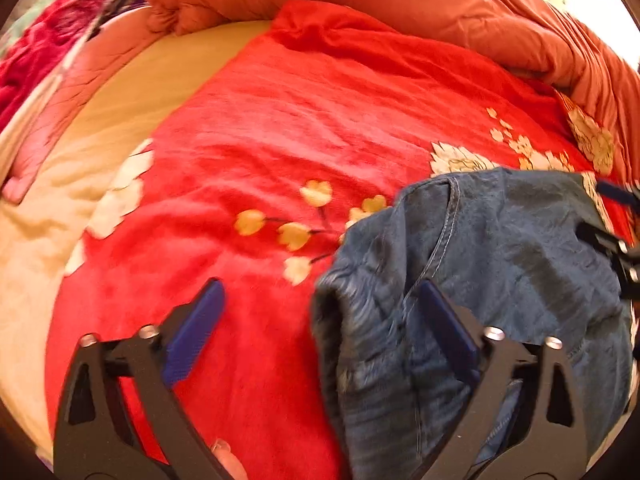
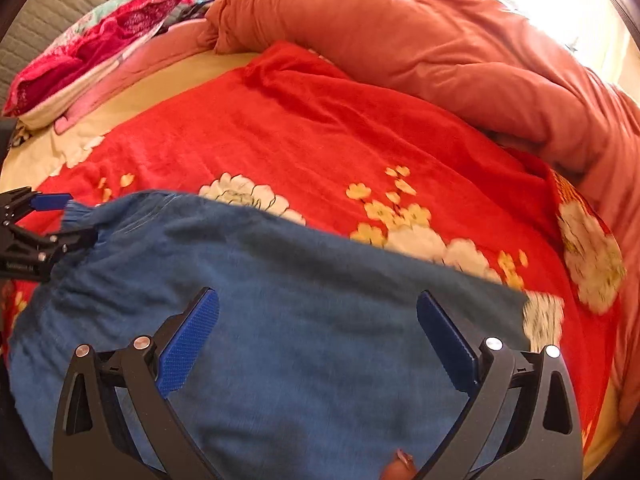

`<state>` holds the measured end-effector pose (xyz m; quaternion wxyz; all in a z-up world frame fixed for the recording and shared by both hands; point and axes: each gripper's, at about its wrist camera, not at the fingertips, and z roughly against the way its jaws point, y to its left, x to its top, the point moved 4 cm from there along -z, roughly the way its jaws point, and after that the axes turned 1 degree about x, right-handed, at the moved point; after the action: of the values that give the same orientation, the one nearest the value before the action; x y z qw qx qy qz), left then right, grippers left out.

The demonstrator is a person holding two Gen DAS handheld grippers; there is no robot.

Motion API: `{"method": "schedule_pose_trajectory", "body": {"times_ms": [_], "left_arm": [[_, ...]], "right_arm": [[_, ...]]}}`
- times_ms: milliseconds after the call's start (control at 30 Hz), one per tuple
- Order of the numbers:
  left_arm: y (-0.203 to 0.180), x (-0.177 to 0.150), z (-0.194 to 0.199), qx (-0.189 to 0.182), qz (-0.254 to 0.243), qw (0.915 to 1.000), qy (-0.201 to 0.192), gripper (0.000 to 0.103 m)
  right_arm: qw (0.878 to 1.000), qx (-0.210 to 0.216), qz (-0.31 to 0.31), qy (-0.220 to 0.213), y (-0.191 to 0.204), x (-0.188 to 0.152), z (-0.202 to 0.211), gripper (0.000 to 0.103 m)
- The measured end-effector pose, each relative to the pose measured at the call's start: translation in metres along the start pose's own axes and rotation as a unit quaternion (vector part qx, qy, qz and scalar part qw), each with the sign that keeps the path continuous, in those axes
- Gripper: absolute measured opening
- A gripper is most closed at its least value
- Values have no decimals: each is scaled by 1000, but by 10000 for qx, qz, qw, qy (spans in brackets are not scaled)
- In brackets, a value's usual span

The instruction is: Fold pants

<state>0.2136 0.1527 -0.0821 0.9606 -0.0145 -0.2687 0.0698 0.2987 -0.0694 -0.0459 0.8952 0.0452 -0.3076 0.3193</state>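
Blue denim pants lie bunched on a red floral blanket. In the left wrist view my left gripper is open at the pants' left edge. Its right finger sits over the denim, its left finger over bare blanket, and the pads do not press the cloth. My right gripper shows at the right rim of that view. In the right wrist view the right gripper hovers wide open above the pants. There the left gripper straddles the pants' far left corner.
A bulky orange duvet is heaped along the far side and right of the bed. A pink patterned pillow lies at the far left. A cream sheet shows left of the blanket. A fingertip shows at the bottom edge.
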Motion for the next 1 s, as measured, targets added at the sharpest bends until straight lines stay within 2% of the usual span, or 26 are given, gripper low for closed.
{"method": "schedule_pose_trajectory", "body": {"times_ms": [33, 100, 167, 267, 433, 467, 500, 600, 633, 667, 700, 767, 900, 1000], "left_arm": [[-2, 1, -6, 30, -63, 9999, 76, 55], [-4, 0, -9, 20, -179, 9998, 66, 46], [-7, 2, -5, -147, -237, 9996, -38, 27], [-9, 3, 10, -239, -254, 9990, -291, 23], [-19, -3, 51, -351, -422, 9943, -909, 23], [-20, -4, 56, -389, -424, 9936, -975, 23], [-21, -5, 62, -436, -423, 9928, -1033, 23], [-25, -8, 74, -451, -526, 9905, -1187, 23], [-26, -7, 75, -446, -544, 9903, -1196, 23], [-27, -8, 75, -448, -540, 9904, -1191, 23], [-27, -10, 75, -395, -544, 9906, -1195, 23], [-26, -13, 75, -222, -613, 9901, -1245, 23], [-24, -18, 87, -341, -550, 9888, -1343, 23], [-34, -24, 101, -386, -745, 9850, -1509, 23]], "right_arm": [[10000, 12, 67, 25, 0, 3, -4, 99], [9994, 116, 303, 131, 2, 14, -18, 99], [9985, 205, 463, 211, 5, 20, -26, 99], [9950, 317, 908, 277, 14, 31, -40, 99], [9862, 300, 1602, 282, 31, 42, -53, 98], [9839, 370, 1722, 289, 36, 44, -56, 94], [9824, 409, 1796, 298, 38, 44, -58, 80], [9760, 644, 2035, 427, 50, 42, -64, 51], [9753, 721, 2040, 441, 54, 42, -65, 43], [9760, 835, 1967, 429, 56, 40, -63, 28], [9777, 988, 1810, 388, 58, 38, -58, 17], [9805, 1000, 1671, 252, 57, 33, -46, 11], [9880, 1166, 1005, -158, 44, 17, -2, 8], [9897, 1185, 715, -375, 36, 0, 34, 8]]}}
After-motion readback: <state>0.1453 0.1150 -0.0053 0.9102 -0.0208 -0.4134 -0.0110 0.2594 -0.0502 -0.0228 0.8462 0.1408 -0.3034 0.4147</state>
